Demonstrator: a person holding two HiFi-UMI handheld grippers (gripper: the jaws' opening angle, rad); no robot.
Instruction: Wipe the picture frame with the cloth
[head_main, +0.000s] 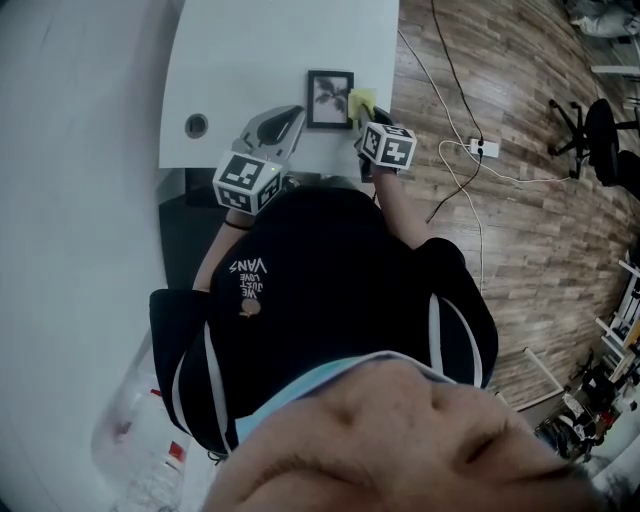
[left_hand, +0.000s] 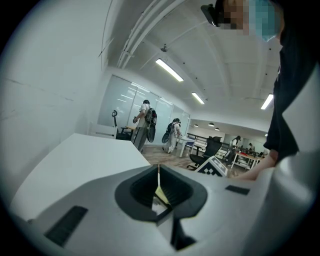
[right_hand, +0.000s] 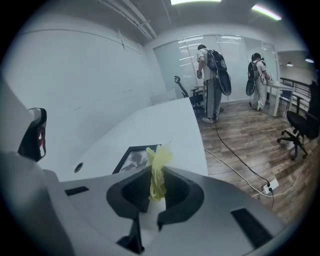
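Frame (head_main: 330, 99) on table (head_main: 260, 60); cloth (head_main: 361, 101) beside frame's right edge; grommet (head_main: 196, 125) left.

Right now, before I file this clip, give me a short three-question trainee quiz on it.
1. Multiple choice: what is pinched in the right gripper? A) the yellow cloth B) a cable C) nothing
2. True or false: the picture frame stands upright on the white table.
3. Fill in: in the head view, the cloth sits at the frame's ___ edge.
Key: 1 A; 2 false, it lies flat; 3 right.
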